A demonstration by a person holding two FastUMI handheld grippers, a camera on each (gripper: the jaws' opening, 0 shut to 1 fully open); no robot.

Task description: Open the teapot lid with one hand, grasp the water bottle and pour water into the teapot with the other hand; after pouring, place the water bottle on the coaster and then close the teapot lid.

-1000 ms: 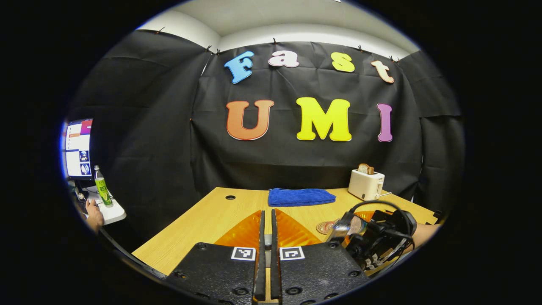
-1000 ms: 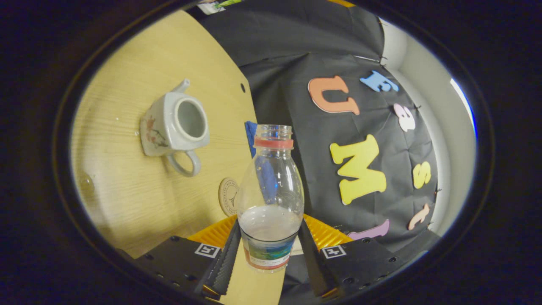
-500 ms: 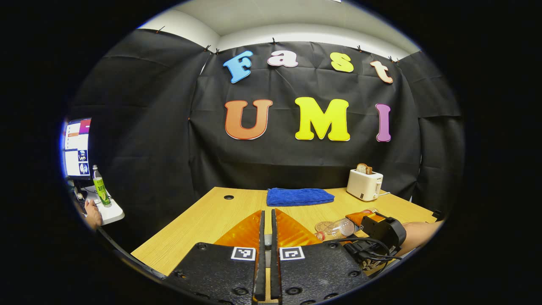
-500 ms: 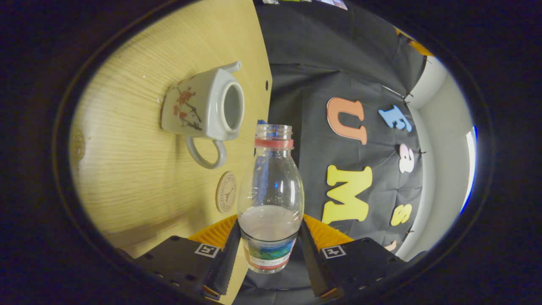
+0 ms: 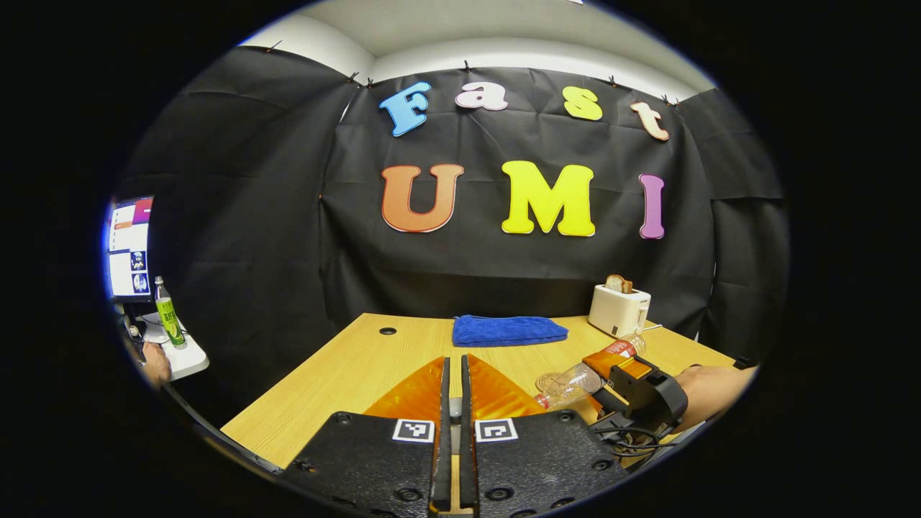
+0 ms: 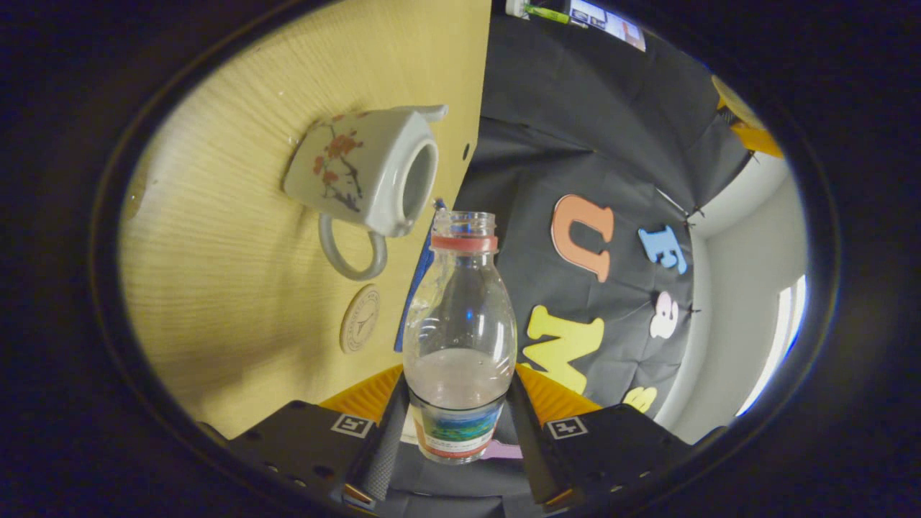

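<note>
Right gripper view: right tool point(image 6: 455, 424) clamps the tilted bottle point(image 6: 459, 338) near the open teapot point(image 6: 367, 173); left tool point(image 5: 452, 424) nearly closed, contents unclear.

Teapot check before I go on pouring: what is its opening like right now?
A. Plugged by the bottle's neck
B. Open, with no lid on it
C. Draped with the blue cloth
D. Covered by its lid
B: in the right gripper view the teapot shows a bare round opening with no lid on it, and the bottle held in the right tongs has its neck beside the opening, not in it.
</note>
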